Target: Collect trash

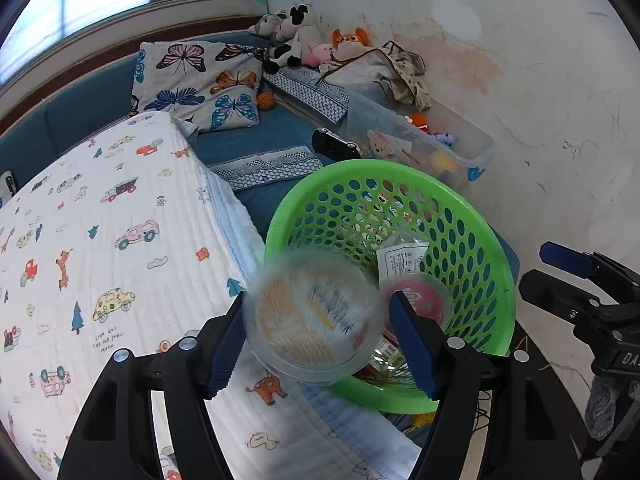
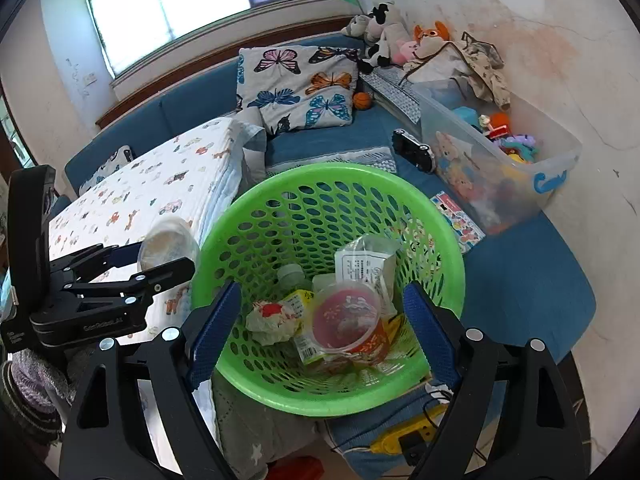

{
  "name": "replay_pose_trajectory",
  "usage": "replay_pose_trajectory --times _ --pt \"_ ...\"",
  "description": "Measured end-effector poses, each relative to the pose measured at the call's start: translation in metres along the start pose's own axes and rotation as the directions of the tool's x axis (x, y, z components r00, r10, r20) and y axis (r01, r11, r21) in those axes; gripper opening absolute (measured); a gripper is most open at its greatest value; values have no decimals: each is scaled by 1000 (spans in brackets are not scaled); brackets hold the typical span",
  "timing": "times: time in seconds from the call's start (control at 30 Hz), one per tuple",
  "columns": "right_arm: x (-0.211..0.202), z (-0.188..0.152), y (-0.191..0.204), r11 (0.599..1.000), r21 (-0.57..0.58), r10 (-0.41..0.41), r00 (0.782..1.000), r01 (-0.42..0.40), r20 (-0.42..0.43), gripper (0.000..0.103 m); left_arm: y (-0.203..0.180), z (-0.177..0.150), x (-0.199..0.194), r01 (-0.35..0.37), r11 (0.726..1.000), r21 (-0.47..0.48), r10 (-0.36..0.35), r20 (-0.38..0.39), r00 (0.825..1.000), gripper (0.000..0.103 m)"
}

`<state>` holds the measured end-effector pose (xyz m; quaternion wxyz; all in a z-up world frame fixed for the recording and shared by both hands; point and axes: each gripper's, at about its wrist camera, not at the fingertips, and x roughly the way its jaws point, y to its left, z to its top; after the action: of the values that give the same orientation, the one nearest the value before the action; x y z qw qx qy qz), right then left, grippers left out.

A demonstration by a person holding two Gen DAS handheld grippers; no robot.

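The left hand-held gripper (image 1: 320,340) is clenched on a clear plastic cup (image 1: 314,316) — its blue pads (image 1: 230,344) press against the cup's two sides, and the cup's mouth faces the camera, blurred, with a yellowish lining inside. Just ahead of and to the right of this gripper stands the green basket (image 1: 496,280), its near rim partly behind the cup; the cup hangs over the edge where the basket meets the white quilt (image 1: 120,240) printed with cars and animals, which lies to the gripper's left. The right hand-held gripper (image 2: 320,332) is released: its jaws stand wide, one on each side of the basket's near wall, and the pads touch nothing that can be seen. Directly ahead of it, inside the basket, lie the collected pieces — a clear cup with a red lid (image 2: 346,320), a crumpled white wrapper (image 2: 272,320) beside it to the left, a yellow packet (image 2: 300,300) and a clear printed bag (image 2: 364,264) farther in. Beyond the basket, on the blue sofa (image 2: 520,280), a butterfly pillow (image 2: 300,88) leans at the back, and a clear toy bin (image 2: 500,168) sits ahead and to the right against the wall, with stuffed toys (image 2: 384,28) piled behind it.
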<state>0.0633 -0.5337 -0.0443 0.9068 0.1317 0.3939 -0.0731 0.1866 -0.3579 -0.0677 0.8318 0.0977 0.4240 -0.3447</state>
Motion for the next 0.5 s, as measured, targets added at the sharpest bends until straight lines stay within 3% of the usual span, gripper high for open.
replay_pose_trajectory --times 0.5 --pt "-4 -8 2 1000 5 12 1000 -12 0 83 7 -8 -18 -9 1000 -9 9 24 1000 76"
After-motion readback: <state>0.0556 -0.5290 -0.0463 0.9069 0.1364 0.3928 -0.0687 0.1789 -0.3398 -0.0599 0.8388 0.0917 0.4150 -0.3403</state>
